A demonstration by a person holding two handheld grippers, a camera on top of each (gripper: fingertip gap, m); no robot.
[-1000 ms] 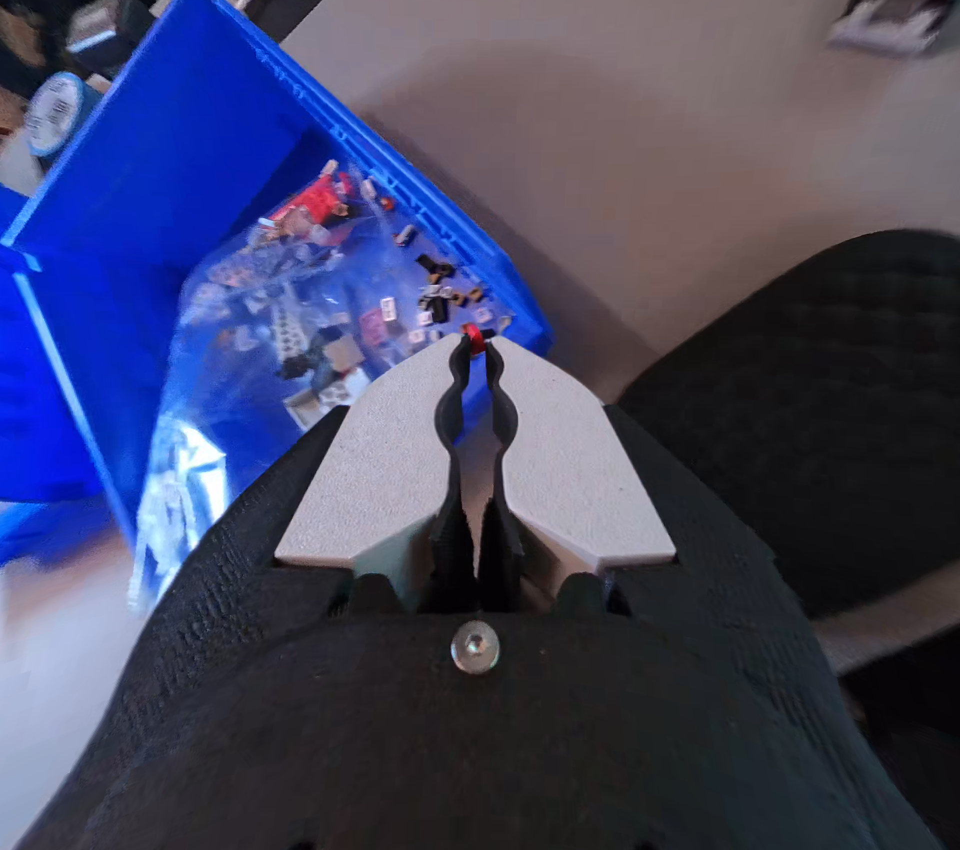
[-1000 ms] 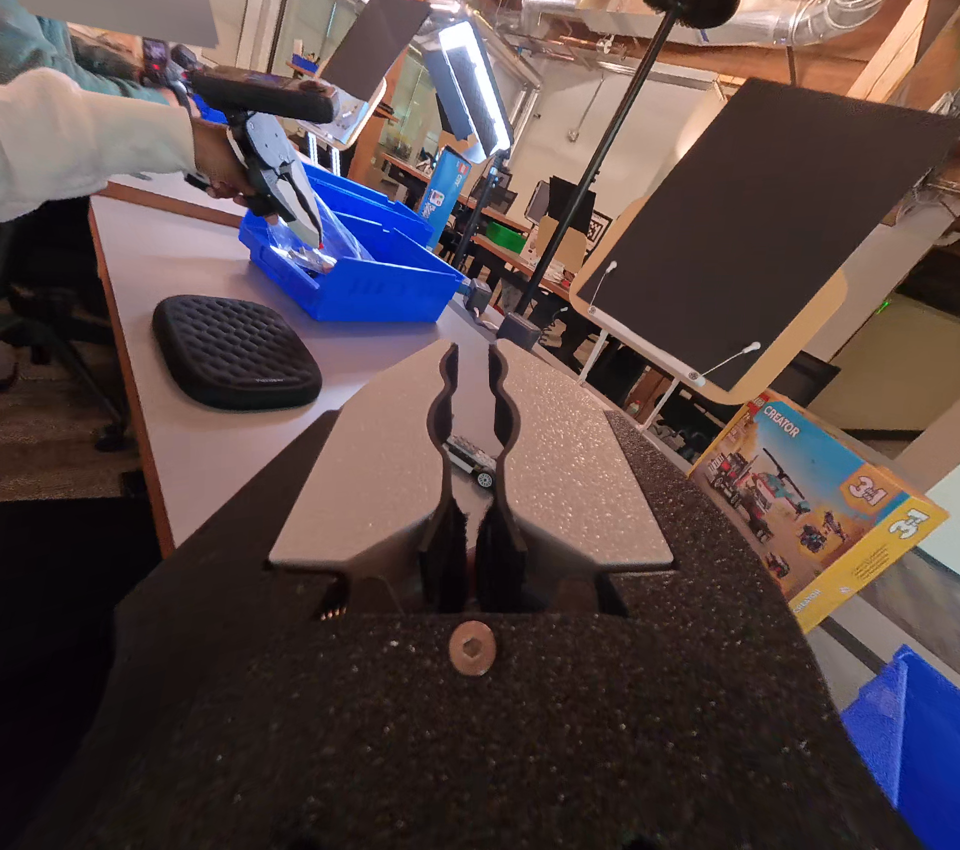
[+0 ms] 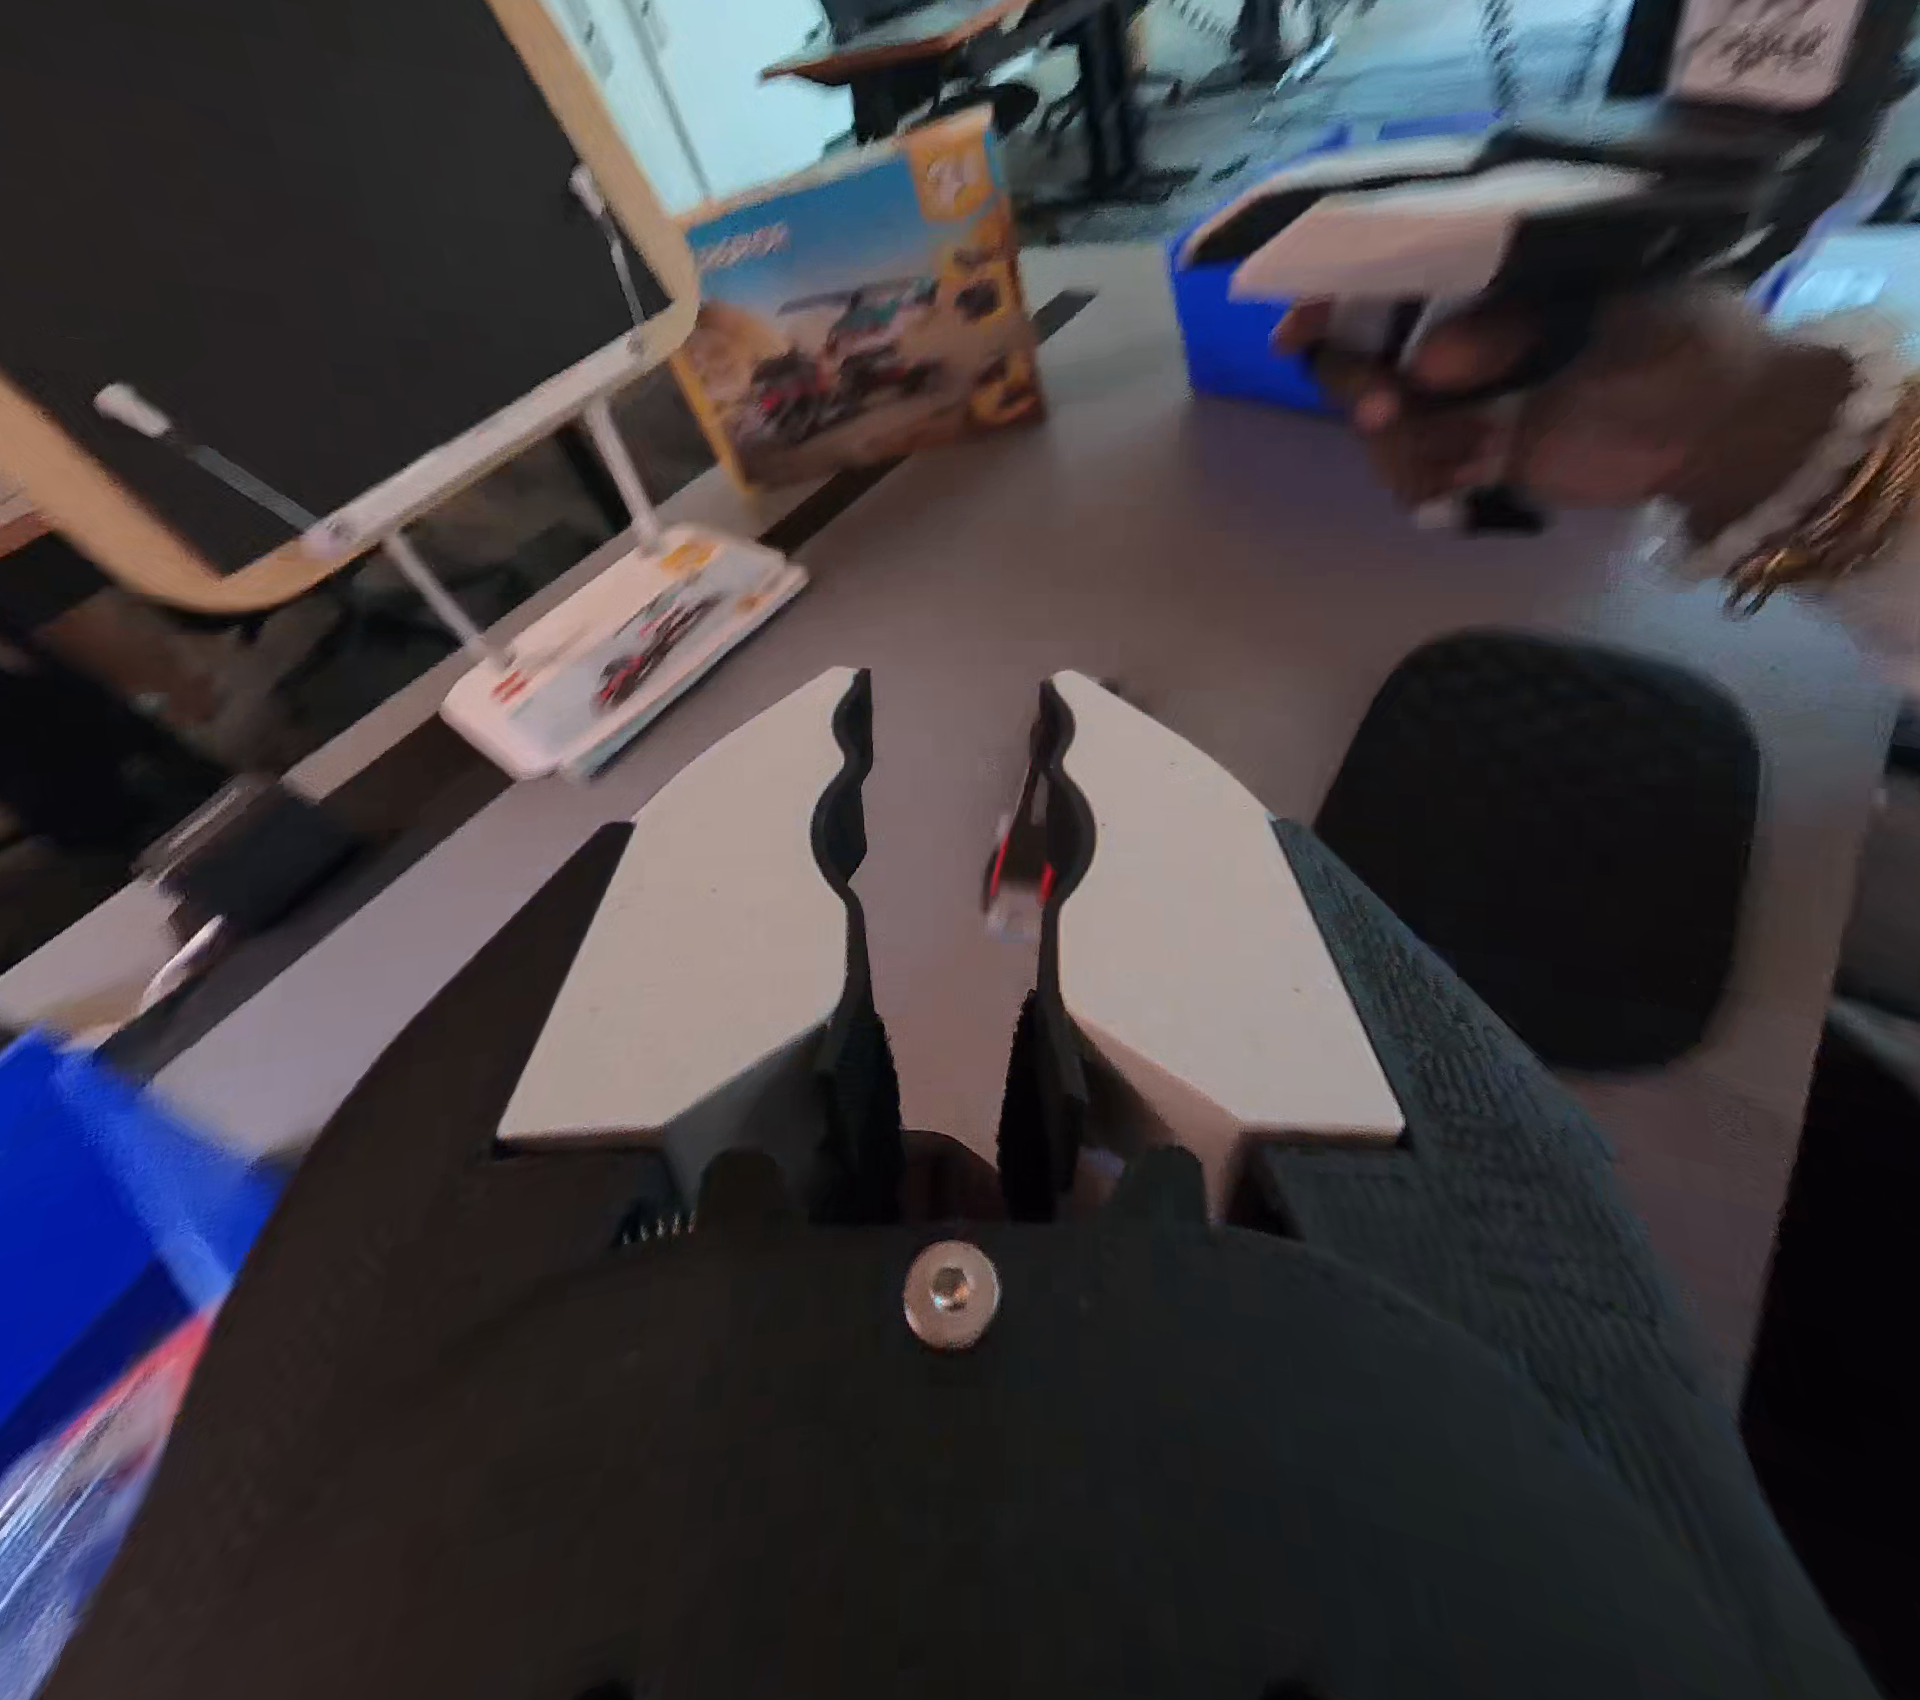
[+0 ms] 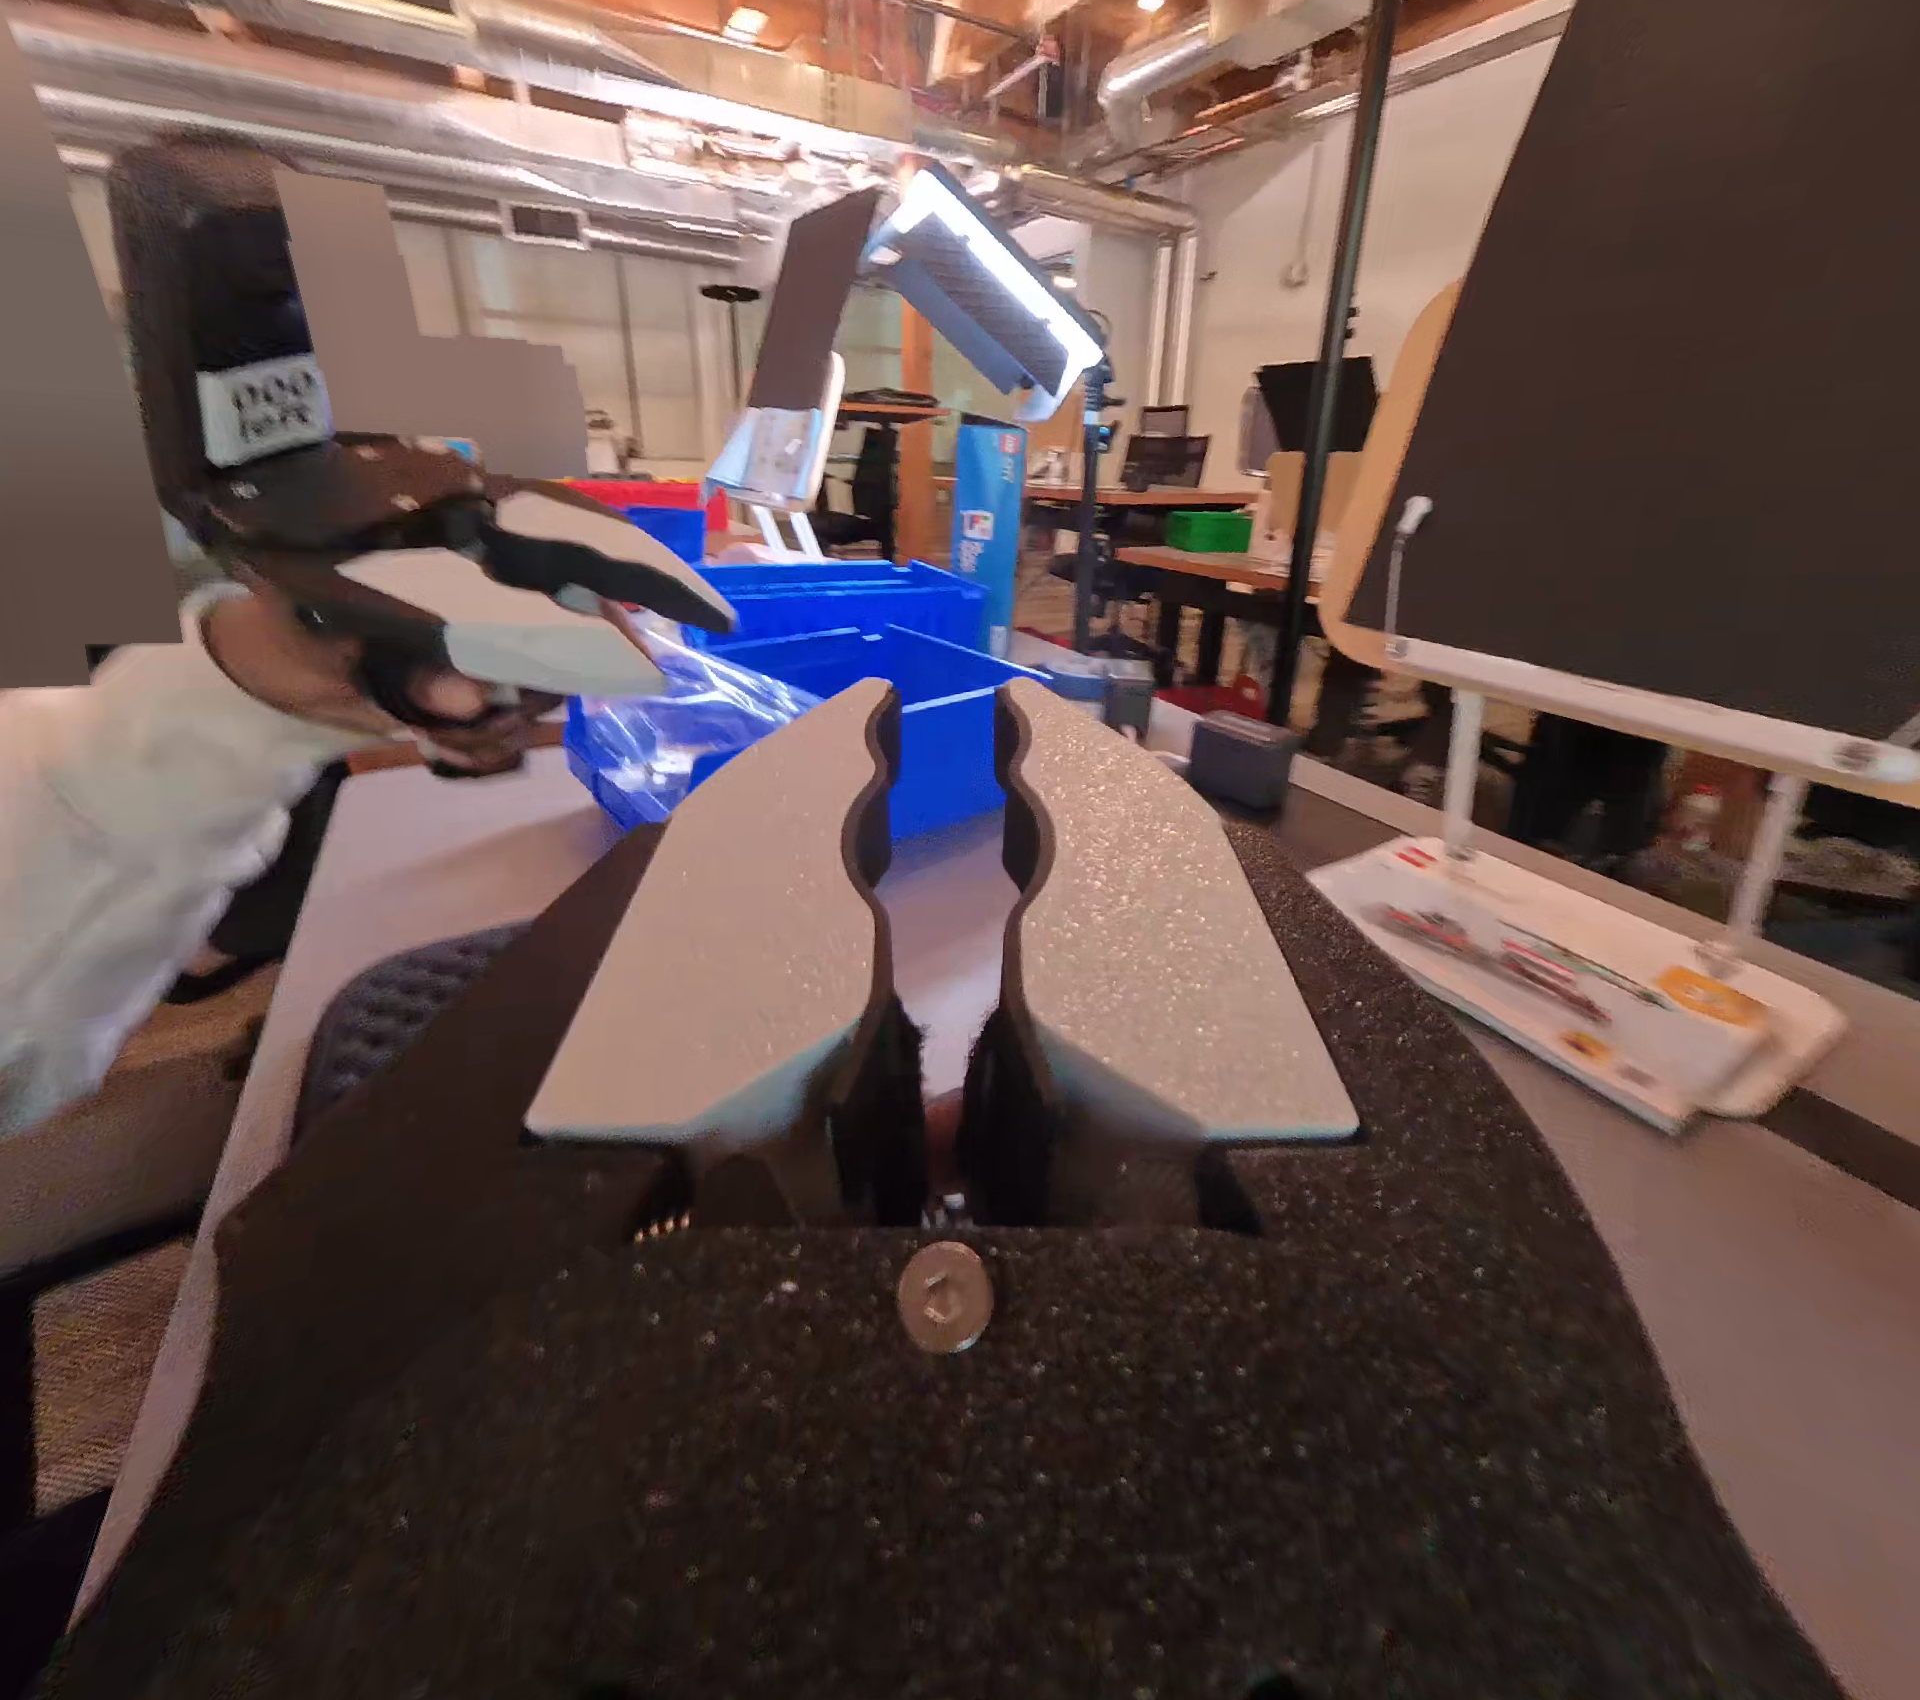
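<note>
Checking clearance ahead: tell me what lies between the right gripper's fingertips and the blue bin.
Only bare grey tabletop, seen in the right wrist view through the open right gripper; the blue bin stands beyond it.

Printed matter on and around the table, none of it quoted

A picture-covered box with a yellow badge stands at the table's far edge. A printed booklet lies near that same edge. A white label with dark lettering sits on the body of the left hand-held gripper. A tall blue carton with a logo stands beyond the table. A blurred white sign hangs on a black post.
</note>
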